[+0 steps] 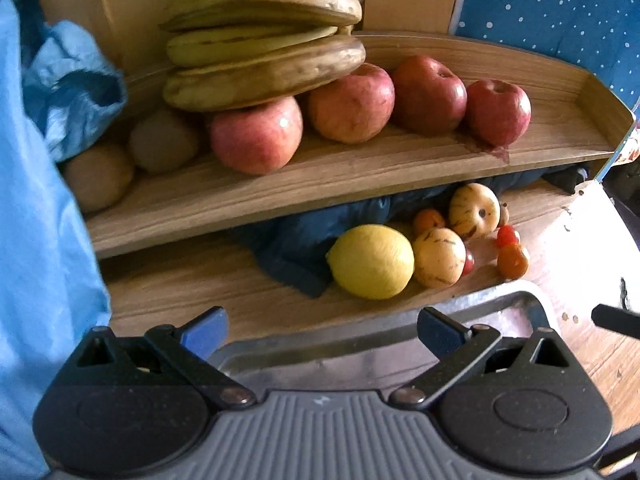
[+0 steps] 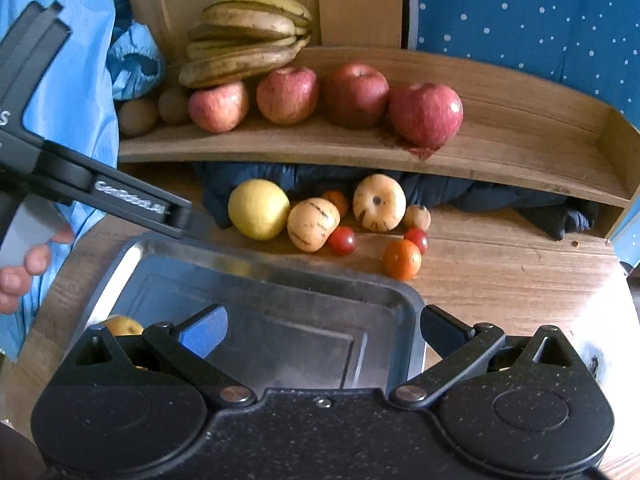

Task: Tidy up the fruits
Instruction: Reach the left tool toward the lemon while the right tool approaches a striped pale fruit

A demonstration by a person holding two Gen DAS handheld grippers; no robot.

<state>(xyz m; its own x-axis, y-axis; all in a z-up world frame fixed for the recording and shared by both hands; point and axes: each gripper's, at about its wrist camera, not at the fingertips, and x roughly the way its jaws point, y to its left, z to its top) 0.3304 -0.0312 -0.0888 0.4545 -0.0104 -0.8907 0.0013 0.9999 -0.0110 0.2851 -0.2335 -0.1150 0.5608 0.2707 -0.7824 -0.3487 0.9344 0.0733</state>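
On the wooden shelf (image 2: pixel 500 148), from the left, lie brown kiwis (image 2: pixel 138 117), spotted bananas (image 2: pixel 248 40) and four red apples (image 2: pixel 356 94). Below, on the surface (image 2: pixel 500 280), a yellow lemon (image 2: pixel 259 209), striped pale melons (image 2: pixel 379 202) and small tomatoes (image 2: pixel 342 241) sit beyond the metal tray (image 2: pixel 248 280). The left tool (image 1: pixel 320 326) hovers released at the tray's far rim; the right tool (image 2: pixel 322 326) hangs released over the tray.

Blk grippers, blue-padded fingers (image 2: pixel 204 330), lt-blue sleeve (image 2: pixel 76 92).
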